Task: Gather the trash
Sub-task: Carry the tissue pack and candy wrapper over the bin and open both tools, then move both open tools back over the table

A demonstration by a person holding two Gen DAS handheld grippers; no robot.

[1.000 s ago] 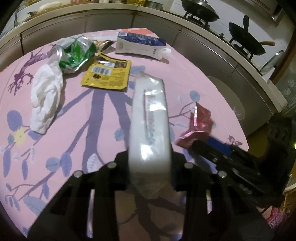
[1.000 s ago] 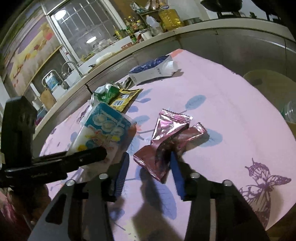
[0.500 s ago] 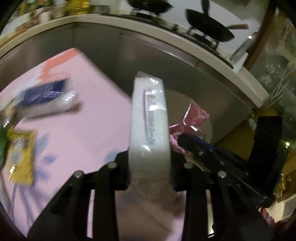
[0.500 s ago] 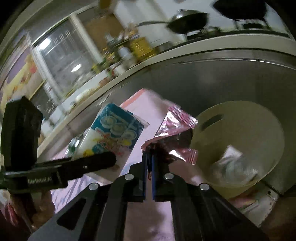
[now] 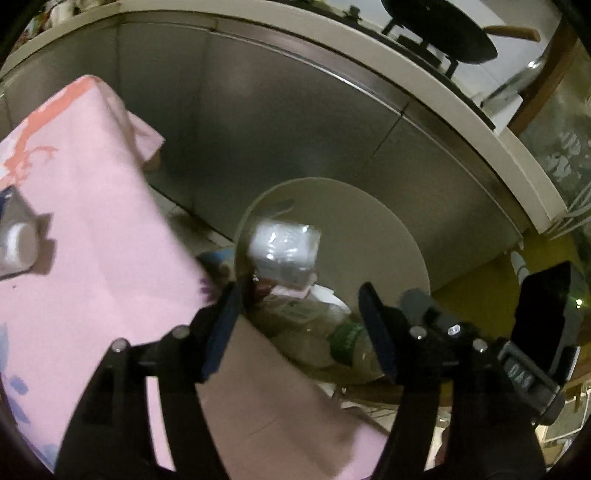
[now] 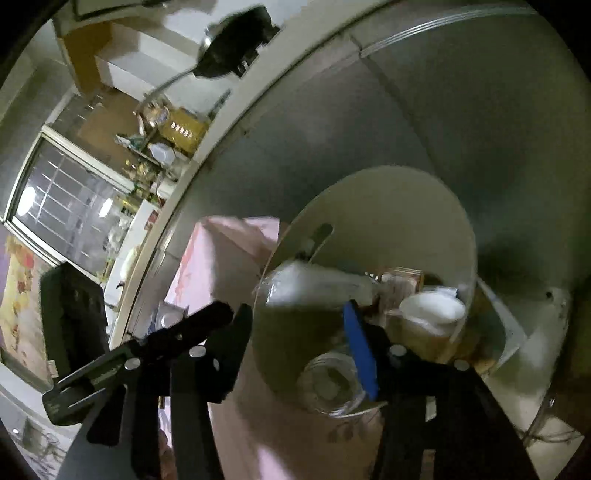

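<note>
A round beige trash bin point(image 5: 369, 221) stands on the floor beside the pink table point(image 5: 92, 240). My left gripper point(image 5: 299, 317) is open and empty above the bin's near rim. The white tissue pack point(image 5: 284, 251) is in the bin, blurred. My right gripper point(image 6: 295, 332) is open and empty over the same bin point(image 6: 406, 206). Inside the bin lie a clear plastic bottle point(image 6: 328, 384), a white cup point(image 6: 432, 310) and other wrappers. The right gripper's body point(image 5: 535, 332) shows at the right of the left wrist view, and the left gripper's body point(image 6: 147, 350) at the left of the right wrist view.
A steel cabinet front point(image 5: 295, 129) curves behind the bin, with a wok point(image 5: 439, 33) on the counter above. A milk carton's capped end point(image 5: 14, 240) lies at the table's left edge. A window point(image 6: 74, 214) and shelf clutter are far left.
Both grippers swung from the table to over the bin and opened. The tissue pack left the left gripper and dropped into the bin. The pink wrapper left the right gripper.
</note>
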